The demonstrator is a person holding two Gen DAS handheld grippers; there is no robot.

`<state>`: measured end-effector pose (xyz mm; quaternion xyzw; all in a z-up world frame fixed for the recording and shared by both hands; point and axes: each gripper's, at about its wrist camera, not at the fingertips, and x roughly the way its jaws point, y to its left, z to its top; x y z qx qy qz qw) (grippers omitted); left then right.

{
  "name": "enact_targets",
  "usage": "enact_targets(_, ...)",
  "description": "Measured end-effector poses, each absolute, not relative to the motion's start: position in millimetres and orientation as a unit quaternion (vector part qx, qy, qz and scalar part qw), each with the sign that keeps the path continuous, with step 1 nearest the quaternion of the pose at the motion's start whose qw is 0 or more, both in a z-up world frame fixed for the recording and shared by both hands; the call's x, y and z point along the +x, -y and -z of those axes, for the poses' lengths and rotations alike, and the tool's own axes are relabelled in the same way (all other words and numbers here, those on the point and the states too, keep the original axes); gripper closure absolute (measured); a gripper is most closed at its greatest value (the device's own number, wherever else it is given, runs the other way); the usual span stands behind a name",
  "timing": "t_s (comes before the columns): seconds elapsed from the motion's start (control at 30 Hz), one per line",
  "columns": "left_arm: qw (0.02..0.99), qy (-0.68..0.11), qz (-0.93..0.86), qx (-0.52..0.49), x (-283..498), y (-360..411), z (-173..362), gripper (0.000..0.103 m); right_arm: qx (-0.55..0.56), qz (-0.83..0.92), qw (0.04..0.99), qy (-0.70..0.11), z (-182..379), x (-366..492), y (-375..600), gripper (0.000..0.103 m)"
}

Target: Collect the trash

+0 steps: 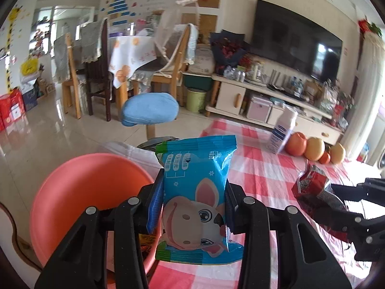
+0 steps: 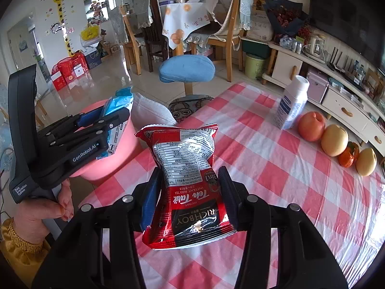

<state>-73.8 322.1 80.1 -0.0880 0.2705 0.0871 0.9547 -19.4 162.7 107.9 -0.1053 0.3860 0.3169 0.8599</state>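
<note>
Both grippers loaded, held near the pink bin.
Left gripper (image 1: 193, 192) is clamped on a blue snack packet (image 1: 196, 192), above the rim of the pink bin (image 1: 79, 192). Right gripper (image 2: 190, 190) pinches a red milk-tea packet (image 2: 185, 183) over the checked tablecloth (image 2: 276, 168).

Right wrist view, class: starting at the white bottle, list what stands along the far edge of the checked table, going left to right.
white bottle → red-orange fruit → pale yellow fruit → small orange fruit → second pale yellow fruit
</note>
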Motion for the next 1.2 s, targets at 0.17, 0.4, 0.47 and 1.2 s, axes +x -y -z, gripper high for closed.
enact_targets(0.17,0.948,-0.256,-0.134,-0.132,-84,-356,-81,0.06,-0.116,-0.332,0.855,-0.381,-111,-24,-190,0.054)
enact_targets(0.4,0.921,-0.256,-0.189,-0.227,-98,-405,-70,0.06,-0.117,-0.364,0.846,-0.372,-117,-27,-235,0.054)
enact_targets(0.47,0.912,-0.26,-0.206,-0.243,-100,-417,-65,0.06,-0.116,-0.376,0.842,-0.369,-118,-27,-252,0.054)
enact_targets(1.2,0.902,-0.212,-0.289,-0.241,-115,-446,-67,0.008,-0.078,-0.365,0.862,-0.344,-117,-20,-286,0.018)
